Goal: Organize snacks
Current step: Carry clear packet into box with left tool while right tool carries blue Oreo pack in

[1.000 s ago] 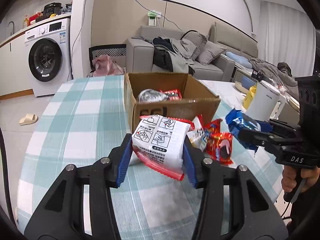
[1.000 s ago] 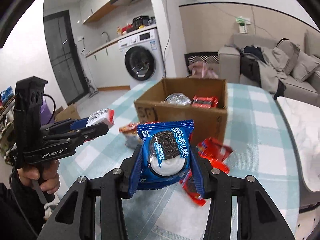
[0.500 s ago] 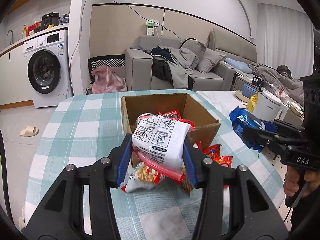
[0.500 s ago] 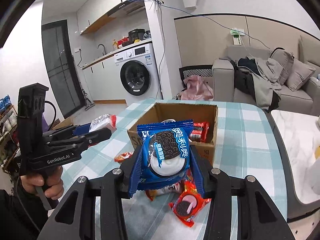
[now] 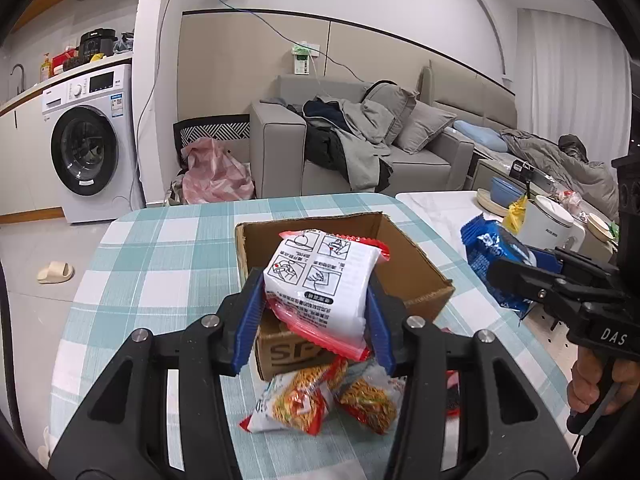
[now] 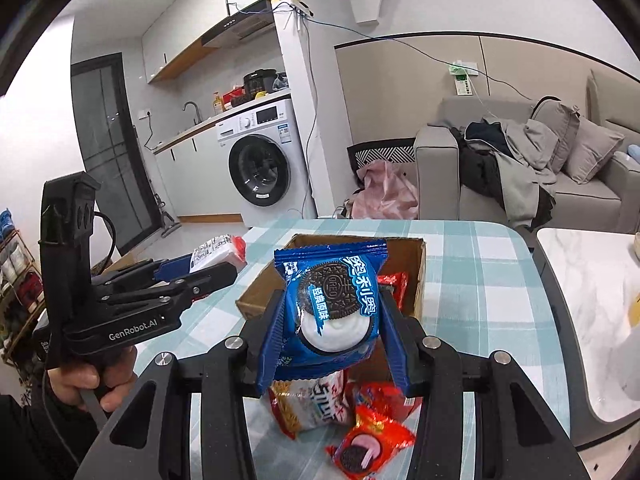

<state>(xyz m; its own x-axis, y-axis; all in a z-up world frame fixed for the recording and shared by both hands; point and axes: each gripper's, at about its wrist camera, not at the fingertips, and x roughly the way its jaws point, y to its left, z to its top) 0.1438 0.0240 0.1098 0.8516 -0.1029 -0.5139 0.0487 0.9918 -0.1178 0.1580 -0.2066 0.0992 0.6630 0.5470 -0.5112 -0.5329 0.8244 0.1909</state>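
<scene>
Both packets have been lifted off the checked surface (image 5: 152, 248) and carried toward the cardboard box (image 5: 416, 276) over the last second. The left gripper (image 5: 316, 300) is clenched on a white instant-noodle packet (image 5: 320, 280) with a red edge, which now hangs in front of the box's near wall, overlapping its open top in the left wrist view. The right gripper (image 6: 332, 312) grips a blue Oreo packet (image 6: 336, 300) between its jaws, likewise raised before the box opening. A second ago each packet sat lower, level with the box front; now the box interior shows beneath and behind them, so both hands have risen and closed in.

Neither jaw pair has changed its hold in that time.

Inside the box a red packet (image 6: 394, 284) is visible. On the surface in front of it, loose snacks remain: 2 noodle-snack bags (image 5: 296, 400) and a red Oreo packet (image 6: 368, 448).

By my reading, the step in hand is carrying both packets over the rim for release inside; the task looks roughly midway, since several snacks still wait outside.
</scene>
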